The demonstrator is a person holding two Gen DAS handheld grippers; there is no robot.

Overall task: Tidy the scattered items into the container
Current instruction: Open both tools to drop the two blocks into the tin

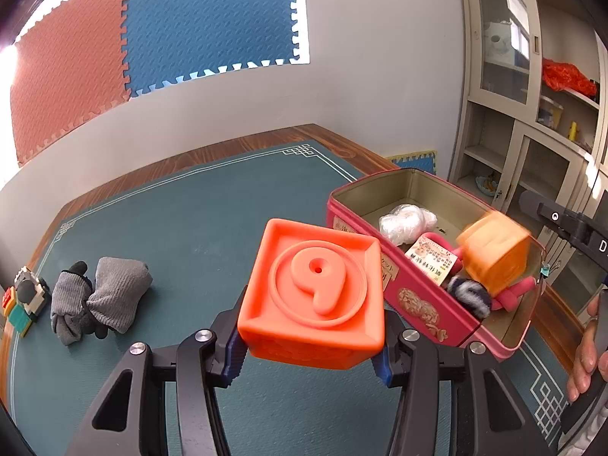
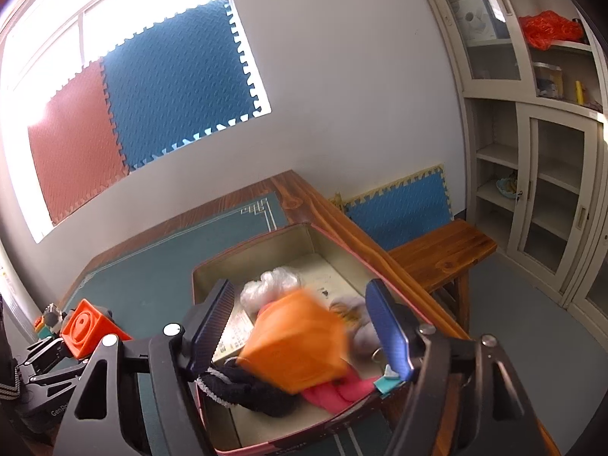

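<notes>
Here the left tool (image 1: 309,345) grasps a red-orange block (image 1: 317,296) with a raised figure on its top face, holding it by two opposite sides above the green mat (image 1: 190,235) of the worktop, just left of the pink tin box (image 1: 425,311). The right tool (image 2: 300,326) stands released over the box, its jaws wide apart, and a lighter orange block (image 2: 300,349) is between them, blurred, so I judge that it is falling into the box. To do this step well, the left tool should carry its block to the right until it is fully over the open box, clear of the near wall, and lower it before letting go, toward the far end where the floor of the box is more free; the right tool should leave first, because both cannot work over the same opening. Still on the mat at the left are the grey gloves (image 1: 95,300) and a small toy of coloured bricks (image 1: 24,300). The falling block is too blurred to read its faces, and it hides part of the pink thing (image 2: 334,389) and the dark fuzzy cloth (image 2: 258,391) under it. The near end of the box is cut off by the right tool's body, and the brick toy lies at the picture edge, hard to make out.
</notes>
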